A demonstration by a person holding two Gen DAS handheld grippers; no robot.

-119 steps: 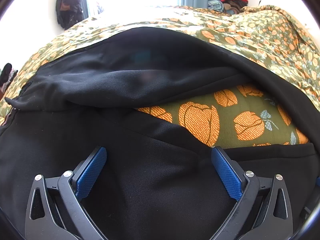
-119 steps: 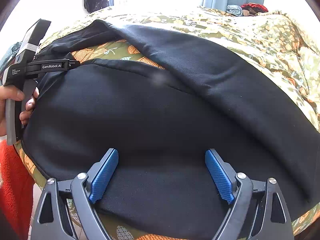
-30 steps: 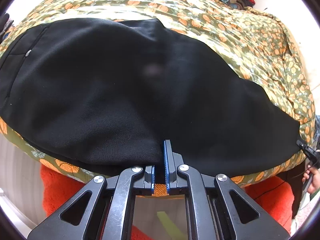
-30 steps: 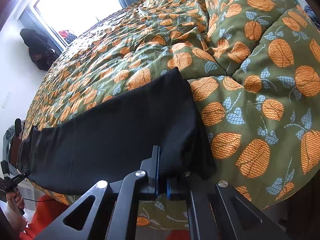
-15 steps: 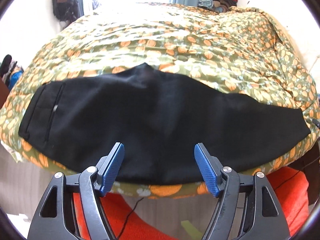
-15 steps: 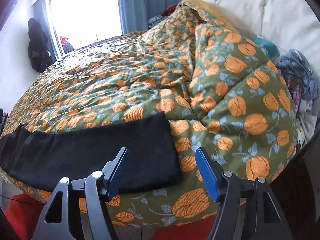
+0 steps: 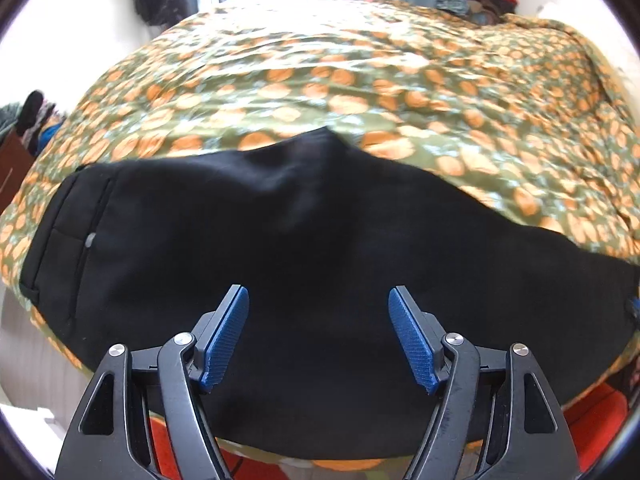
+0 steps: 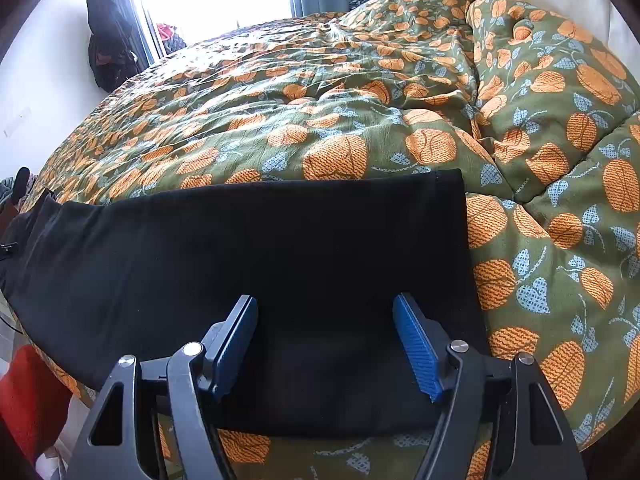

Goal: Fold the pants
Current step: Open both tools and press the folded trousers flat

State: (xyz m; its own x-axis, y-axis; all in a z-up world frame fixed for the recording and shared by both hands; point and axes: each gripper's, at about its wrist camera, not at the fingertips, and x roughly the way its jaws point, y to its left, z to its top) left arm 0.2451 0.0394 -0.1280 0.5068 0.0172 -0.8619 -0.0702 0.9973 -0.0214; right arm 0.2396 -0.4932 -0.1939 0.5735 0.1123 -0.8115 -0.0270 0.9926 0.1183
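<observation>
Both tongs apart, nothing gripped: left tongs [image 7: 318,336] hover mid-frame, right tongs [image 8: 325,346] still widening.
Black pants [image 7: 280,248] lie lengthwise along the bed [image 7: 360,80] edge at frame bottom; a careless regrip could drag the slack fabric overboard or skew the layers.

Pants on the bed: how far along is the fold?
Done: the black pants lie leg over leg, one long strip on the floral duvet. In hand: nothing; left gripper open, right gripper opening, both empty. Left: folding the strip across its length.
</observation>
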